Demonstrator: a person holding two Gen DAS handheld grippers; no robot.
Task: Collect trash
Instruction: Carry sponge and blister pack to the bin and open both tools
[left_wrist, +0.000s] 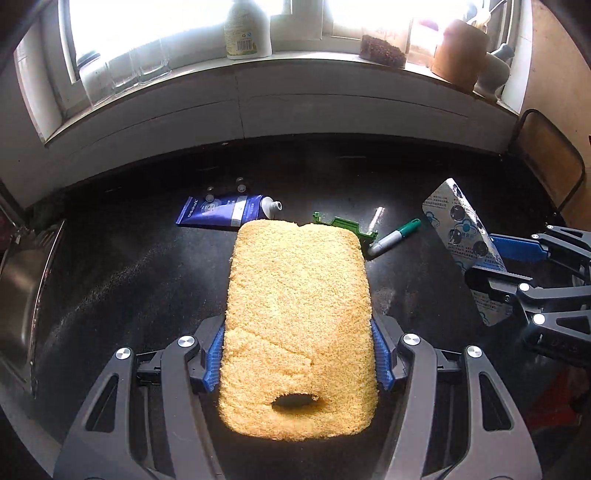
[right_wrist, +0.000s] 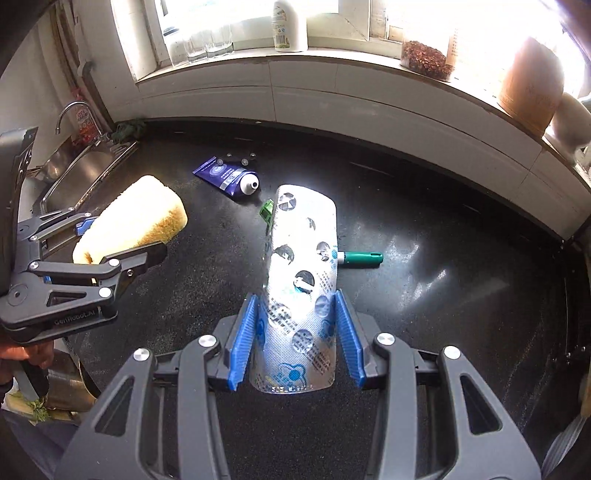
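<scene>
Two pieces of trash were already in your grip. Low in the left wrist view, your left gripper (left_wrist: 299, 354) had its blue pads pressed into both flanks of the yellow sponge (left_wrist: 297, 325); you held it near its back end, so most of it jutted forward up the frame, clear of the counter. At the bottom centre of the right wrist view, your right gripper (right_wrist: 295, 339) pinched the foil blister pack (right_wrist: 301, 280) by its lower edges, and the sheet bowed between the narrowed fingers, probably because thin foil gives under a side squeeze.

Further up, the rest lay loose on the black counter (right_wrist: 424, 295): a green marker (right_wrist: 360, 257) just behind the pack, a green plastic clip (right_wrist: 266, 213) at its upper left, and the blue tube (right_wrist: 229, 179) beyond, uncapped, with small round bits beside it. Those looked like what remained to gather. The sink (right_wrist: 83, 164) sat at far left, the windowsill (right_wrist: 332, 55) across the top.
</scene>
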